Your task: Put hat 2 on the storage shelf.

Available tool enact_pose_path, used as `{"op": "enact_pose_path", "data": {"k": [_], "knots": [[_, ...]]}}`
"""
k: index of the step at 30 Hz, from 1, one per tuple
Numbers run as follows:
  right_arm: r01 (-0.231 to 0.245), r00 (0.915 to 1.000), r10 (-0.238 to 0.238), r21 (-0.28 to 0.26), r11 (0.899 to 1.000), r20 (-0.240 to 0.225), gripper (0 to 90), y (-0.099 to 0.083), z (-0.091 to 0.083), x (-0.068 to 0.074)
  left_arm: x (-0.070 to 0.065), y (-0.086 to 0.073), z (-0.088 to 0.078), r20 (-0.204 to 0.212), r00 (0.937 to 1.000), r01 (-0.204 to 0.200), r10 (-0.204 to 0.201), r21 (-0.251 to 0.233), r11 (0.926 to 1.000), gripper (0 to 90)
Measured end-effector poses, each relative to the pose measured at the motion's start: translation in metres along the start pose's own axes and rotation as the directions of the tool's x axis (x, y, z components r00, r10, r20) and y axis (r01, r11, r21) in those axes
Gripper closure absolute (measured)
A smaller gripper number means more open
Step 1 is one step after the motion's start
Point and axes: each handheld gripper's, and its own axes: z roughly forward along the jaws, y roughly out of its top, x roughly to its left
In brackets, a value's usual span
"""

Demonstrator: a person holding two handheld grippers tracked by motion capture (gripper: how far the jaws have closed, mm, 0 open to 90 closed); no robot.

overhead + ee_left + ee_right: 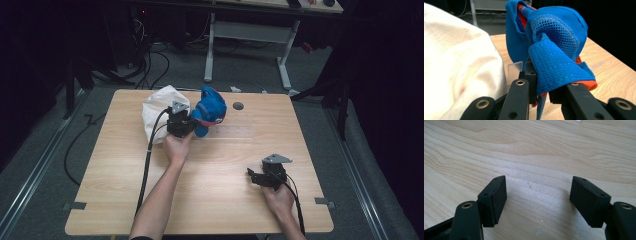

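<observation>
Much of the blue cloth item point(210, 111) is hard to read: it is bunched into folds, with mesh panels, stitched edging and an orange lining showing at the edges, and its full shape cannot be made out. In the left gripper view its lower end is hidden behind the black fingers point(526, 87), and its top is cut off by the upper edge of the picture. The white cloth bag point(157, 112) is cropped at the left and bottom of that view, so only a rounded flank of it is seen; what it contains cannot be told. In the high view the left gripper point(181, 124) is partly covered by its grey three-cornered plate and by the hand point(176, 148) behind it.

The left gripper's fingers are drawn close together, and a fold of the blue cloth item point(554, 50) is pinched between them, the cloth rising above the fingers and leaning to the right. The item is held at the far middle of the wooden surface point(220, 200), just beside the white cloth bag point(459, 62); whether its underside touches the wood cannot be told.

The right gripper point(260, 176) is kept low over the near right part of the surface, well apart from the cloth. Its fingers point(496, 200) are spread wide, with nothing between them but bare wood grain point(536, 152).
</observation>
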Motion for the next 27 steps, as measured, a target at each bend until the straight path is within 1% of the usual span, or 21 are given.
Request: {"op": "enact_pose_path", "data": {"k": [3,5,7,11,16,18,20,21,24,27], "knots": [[-0.006,1.0000,0.006,0.002,1.000,-0.001,29.9,0.000,0.000,0.001,0.002,0.000,-0.001,-0.025,0.9996,-0.015,0.015,-0.002,0.9999,75.0],[-0.005,1.0000,0.005,0.002,1.000,-0.001,29.9,0.000,0.000,0.001,0.003,0.000,-0.002,-0.032,0.9993,-0.021,0.021,0.001,0.9998,72.3],[-0.004,1.0000,0.004,0.001,1.000,0.000,29.9,0.000,0.000,0.000,0.004,0.000,-0.003,-0.037,0.9992,-0.011,0.011,0.002,0.9999,69.3],[-0.004,1.0000,0.004,0.001,1.000,-0.001,29.9,0.000,0.000,0.001,0.003,0.000,-0.004,-0.047,0.9986,-0.024,0.024,0.005,0.9997,64.6],[-0.006,1.0000,0.006,0.002,1.000,-0.001,29.9,0.000,0.000,0.001,0.002,-0.001,-0.007,-0.052,0.9978,-0.039,0.040,0.020,0.9990,56.1],[-0.006,1.0000,0.006,0.002,1.000,-0.001,29.9,0.000,0.000,0.001,0.001,-0.002,-0.009,-0.052,0.9972,-0.054,0.055,0.027,0.9982,53.8],[-0.006,1.0000,0.006,0.002,1.000,-0.001,29.9,0.000,0.000,0.001,0.001,-0.003,-0.010,-0.053,0.9971,-0.053,0.055,0.031,0.9981,51.4],[-0.004,1.0000,0.004,0.001,1.000,0.000,29.9,0.000,0.000,0.000,0.001,-0.003,-0.010,-0.055,0.9972,-0.049,0.050,0.029,0.9984,50.9],[-0.006,1.0000,0.006,0.002,1.000,-0.001,29.9,0.000,0.000,0.001,0.001,-0.004,-0.012,-0.057,0.9968,-0.054,0.056,0.028,0.9981,49.8],[-0.005,1.0000,0.005,0.002,1.000,-0.001,29.9,0.000,0.000,0.000,0.000,-0.006,-0.015,-0.052,0.9958,-0.074,0.076,0.032,0.9967,47.9]]}}
